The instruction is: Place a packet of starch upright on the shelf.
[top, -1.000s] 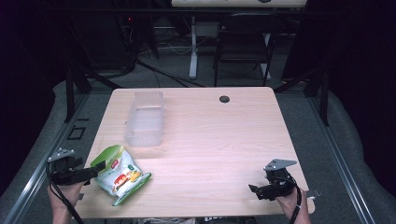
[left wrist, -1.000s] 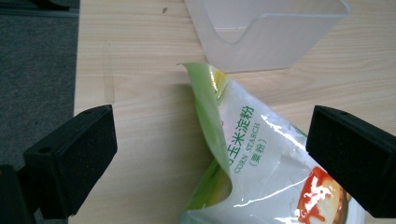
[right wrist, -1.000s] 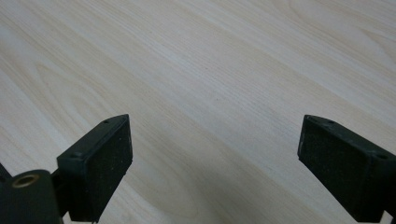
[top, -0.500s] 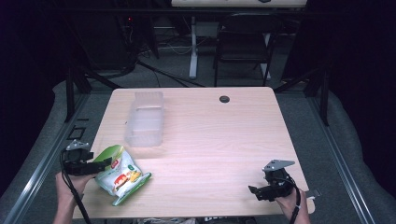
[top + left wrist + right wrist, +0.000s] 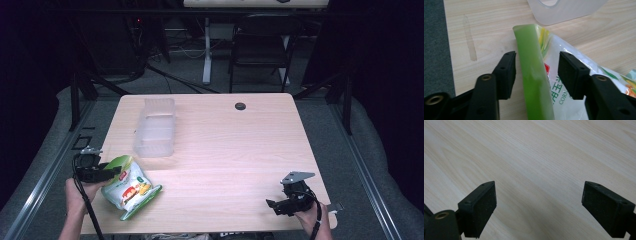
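Left tool [image 5: 536, 72] has just been closing, its jaws straddling the green top edge of the snack bag [image 5: 534, 82] without yet pressing it. Bag lies at the table's [image 5: 225, 150] near-left corner, near a clear bin [image 5: 155, 127]. Right tool [image 5: 539, 207] gapes wide over bare wood.

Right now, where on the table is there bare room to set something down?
The widest bare patch of the table lies between the clear container and the right tool, up to the black grommet. The near-left corner is crowded: the snack bag lies there, its green edge between the left tool jaws.
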The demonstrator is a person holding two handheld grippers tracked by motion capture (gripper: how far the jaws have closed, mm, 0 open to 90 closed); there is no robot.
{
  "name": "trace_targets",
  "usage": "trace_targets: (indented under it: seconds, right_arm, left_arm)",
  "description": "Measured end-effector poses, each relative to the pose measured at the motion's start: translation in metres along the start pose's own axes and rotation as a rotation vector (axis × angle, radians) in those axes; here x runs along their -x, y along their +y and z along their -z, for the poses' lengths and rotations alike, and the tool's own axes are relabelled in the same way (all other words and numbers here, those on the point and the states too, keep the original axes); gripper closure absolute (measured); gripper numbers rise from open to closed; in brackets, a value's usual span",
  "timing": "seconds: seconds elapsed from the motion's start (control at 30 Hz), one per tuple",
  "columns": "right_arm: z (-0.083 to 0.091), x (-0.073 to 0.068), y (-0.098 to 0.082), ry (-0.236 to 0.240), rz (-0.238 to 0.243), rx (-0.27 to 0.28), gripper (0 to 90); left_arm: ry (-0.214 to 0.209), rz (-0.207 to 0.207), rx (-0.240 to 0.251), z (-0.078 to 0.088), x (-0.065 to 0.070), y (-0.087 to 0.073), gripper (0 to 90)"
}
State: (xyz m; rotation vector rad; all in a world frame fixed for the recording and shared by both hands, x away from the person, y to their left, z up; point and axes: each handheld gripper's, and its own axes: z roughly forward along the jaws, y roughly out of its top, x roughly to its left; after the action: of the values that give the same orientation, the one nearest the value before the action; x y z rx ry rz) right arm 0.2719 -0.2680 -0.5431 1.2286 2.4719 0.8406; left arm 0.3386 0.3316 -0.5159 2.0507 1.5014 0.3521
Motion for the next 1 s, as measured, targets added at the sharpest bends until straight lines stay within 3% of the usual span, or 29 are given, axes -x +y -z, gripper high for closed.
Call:
trace_targets:
  seconds: [0.6,1.0]
  right_arm:
    - [-0.0017,0.0002,-0.0001,0.011,0.0,-0.015,12.7]
    - [-0.0027,-0.0003,0.0,0.005,-0.001,-0.018,12.9]
  left_arm:
    - [0.004,-0.02,-0.069,-0.004,0.0071,-0.0031,66.6]
    - [0.008,-0.037,-0.011,0.0023,0.0072,-0.0102,82.9]
